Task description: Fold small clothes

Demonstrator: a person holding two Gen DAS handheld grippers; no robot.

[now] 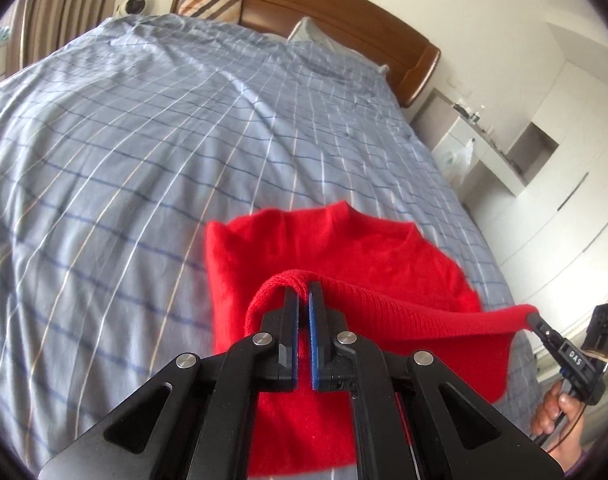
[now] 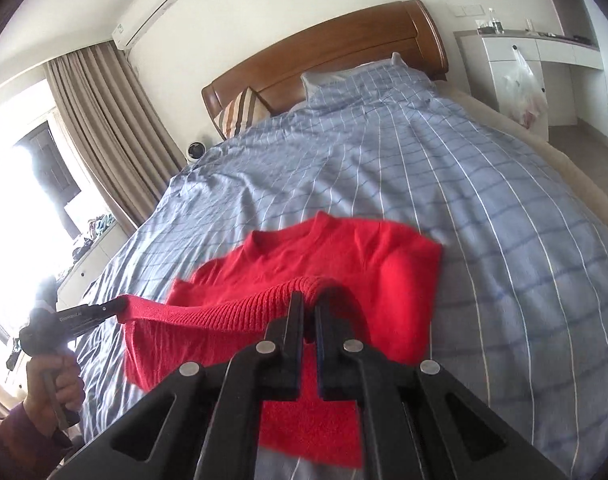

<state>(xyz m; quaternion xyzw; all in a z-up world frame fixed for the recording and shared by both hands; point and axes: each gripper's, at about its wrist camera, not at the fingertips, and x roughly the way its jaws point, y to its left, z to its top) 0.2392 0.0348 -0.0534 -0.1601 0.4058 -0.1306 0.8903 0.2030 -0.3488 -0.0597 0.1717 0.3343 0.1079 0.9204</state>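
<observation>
Red sweater [image 1: 336, 248] lies near the bed's [image 1: 144, 140] foot edge. Left gripper [image 1: 304, 292] and right gripper [image 2: 310, 294] each clamped on the ribbed hem [image 1: 404, 312]. Carry hem level, taut, toward the collar; lay corners square.

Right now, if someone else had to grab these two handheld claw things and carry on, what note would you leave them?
Left gripper: shut on the ribbed bottom hem of the red knitted sweater.
Right gripper: shut on the same hem, at its other corner.
Sweater: on the blue checked bedcover, collar toward the wooden headboard, hem lifted and stretched between the two grippers.
Done: both hem corners gripped and raised.
Left: probably carry the hem toward the collar, lay it flat, release, then finish folding.
</observation>
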